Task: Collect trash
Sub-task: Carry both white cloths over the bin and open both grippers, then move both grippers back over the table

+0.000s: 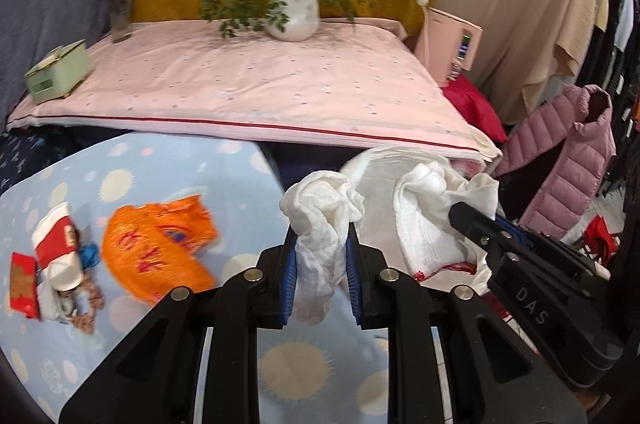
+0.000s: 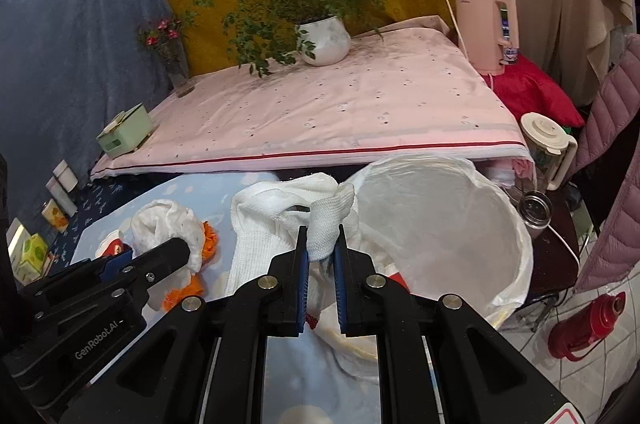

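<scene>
Left gripper [image 1: 322, 244] pinches a crumpled white tissue [image 1: 320, 220] between its blue pads, lifted above the blue dotted cloth [image 1: 168, 164]. Right gripper [image 2: 321, 244] clamps a fold of a white knitted towel [image 2: 280, 220] just beside the bin [image 2: 516, 224], whose white bag liner [image 2: 432, 224] looks empty inside. An orange wrapper [image 1: 160, 244] and a red-and-white pack [image 1: 56, 244] lie on the cloth.

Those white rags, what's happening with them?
Someone is picking up trash with two grippers. The left gripper pinches a crumpled white rag, and the right gripper pinches another white cloth. Both are held beside the bin lined with a white bag. An orange wrapper and other scraps still lie on the blue cloth.
</scene>
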The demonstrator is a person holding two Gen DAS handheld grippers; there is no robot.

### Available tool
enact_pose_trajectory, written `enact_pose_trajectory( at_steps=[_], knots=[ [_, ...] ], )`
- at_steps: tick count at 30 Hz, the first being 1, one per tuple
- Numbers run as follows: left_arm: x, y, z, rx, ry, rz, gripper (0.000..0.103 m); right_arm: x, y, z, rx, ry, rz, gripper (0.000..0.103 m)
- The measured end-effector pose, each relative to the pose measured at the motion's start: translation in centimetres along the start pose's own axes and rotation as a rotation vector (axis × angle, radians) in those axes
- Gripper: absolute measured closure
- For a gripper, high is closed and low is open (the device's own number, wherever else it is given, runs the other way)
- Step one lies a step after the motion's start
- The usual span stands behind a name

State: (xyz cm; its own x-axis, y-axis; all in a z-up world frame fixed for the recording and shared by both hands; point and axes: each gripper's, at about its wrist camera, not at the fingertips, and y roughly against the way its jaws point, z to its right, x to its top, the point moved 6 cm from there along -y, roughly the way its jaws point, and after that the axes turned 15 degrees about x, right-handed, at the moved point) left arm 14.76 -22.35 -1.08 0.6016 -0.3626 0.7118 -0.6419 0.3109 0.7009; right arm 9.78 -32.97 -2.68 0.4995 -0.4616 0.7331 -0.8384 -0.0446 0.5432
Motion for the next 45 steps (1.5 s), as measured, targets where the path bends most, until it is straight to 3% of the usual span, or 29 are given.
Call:
enact_pose_trajectory(
  at_steps=[15,18,20,22,24,26,39,45],
  knots=[
    [1.4,-2.8,8.7,-0.138,-0.086,-0.021,0.081,-0.7,0.7,7.9,-0.091,-0.099,0.001,0.092],
    [1.5,-3.1,9.4,-0.145,-0.088,-0.018,0.072,-0.8,0.4,8.5,-0.101,-0.103,-0.003,0.089],
    [1.7,-3.1,9.1,-0.101,-0.072,0.007,0.035,-0.9,0.3,8.8,-0.122,-0.100,-0.001,0.084],
    [2.0,-2.9,8.7,-0.071,-0.064,0.033,0.029,-0.9,0.2,8.9,-0.121,-0.107,0.001,0.077],
    [2.0,-3.2,8.3,-0.057,-0.061,0.024,0.029,-0.8,0.4,9.0,-0.123,-0.114,0.013,0.062],
    [2.0,-3.5,7.6,-0.042,-0.049,0.013,0.029,-0.6,0.5,9.0,-0.127,-0.112,0.021,0.059],
    [1.4,-3.0,2.7,0.053,0.030,0.011,0.029,0.1,0.6,4.8,-0.084,-0.050,0.027,0.052],
    [0.7,-2.5,-1.0,0.090,0.096,0.000,0.024,-0.2,0.2,2.1,-0.062,-0.011,0.020,0.048]
  ],
)
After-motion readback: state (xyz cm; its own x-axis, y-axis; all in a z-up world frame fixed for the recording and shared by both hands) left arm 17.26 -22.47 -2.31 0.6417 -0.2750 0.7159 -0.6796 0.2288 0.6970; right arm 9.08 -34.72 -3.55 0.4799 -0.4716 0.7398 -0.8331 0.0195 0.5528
